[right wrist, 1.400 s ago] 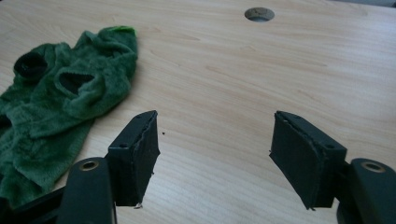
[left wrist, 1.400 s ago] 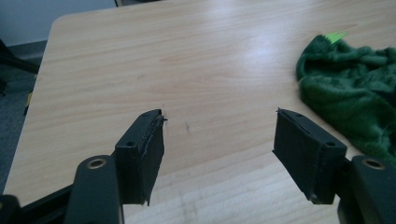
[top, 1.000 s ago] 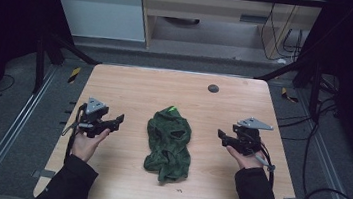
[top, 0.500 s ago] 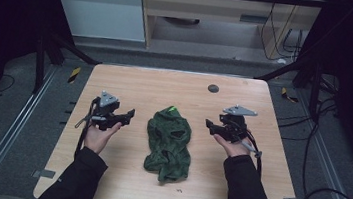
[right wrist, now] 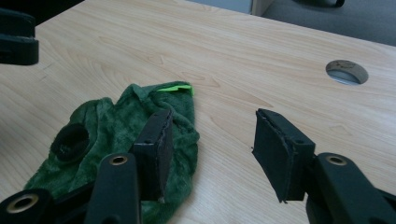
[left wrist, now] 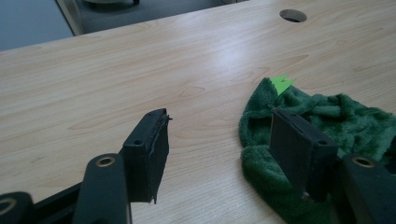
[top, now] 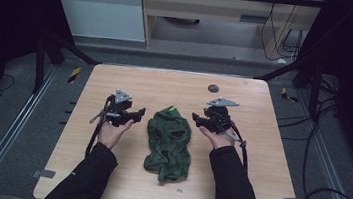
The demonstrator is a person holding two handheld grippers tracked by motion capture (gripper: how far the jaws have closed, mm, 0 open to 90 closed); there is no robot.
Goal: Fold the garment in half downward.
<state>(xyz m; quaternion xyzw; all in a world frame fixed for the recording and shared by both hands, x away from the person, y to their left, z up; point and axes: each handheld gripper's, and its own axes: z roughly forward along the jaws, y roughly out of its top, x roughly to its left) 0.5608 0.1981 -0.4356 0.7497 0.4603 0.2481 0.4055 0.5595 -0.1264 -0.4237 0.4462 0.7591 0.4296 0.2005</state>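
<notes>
In the high view, a crumpled green towel (top: pixel 169 143) is lying near the middle of the table (top: pixel 255 189), and it is being flanked by two hand-held tools: the left tool (top: pixel 138 114) is being held just beside the towel's upper left edge, the right tool (top: pixel 196 118) just beside its upper right edge, neither touching it. Both forearms are being extended from the bottom edge, palms turned up beneath the tools, which are being pointed inward toward each other. In the left gripper view, the left tool's jaws are being held wide apart above the table, with the towel's near edge and a bright green tag (left wrist: pixel 282 84) lying by the farther jaw; a round hole (left wrist: pixel 293 15) is being shown in the tabletop beyond. In the right gripper view, the right tool is likewise being held wide, nothing between its jaws, with the towel (right wrist: pixel 116 135) lying under one jaw. For a clean grasp, each tool is probably best lowered onto a top corner so that only a single layer of fabric is pinched, with both sides being closed evenly.
</notes>
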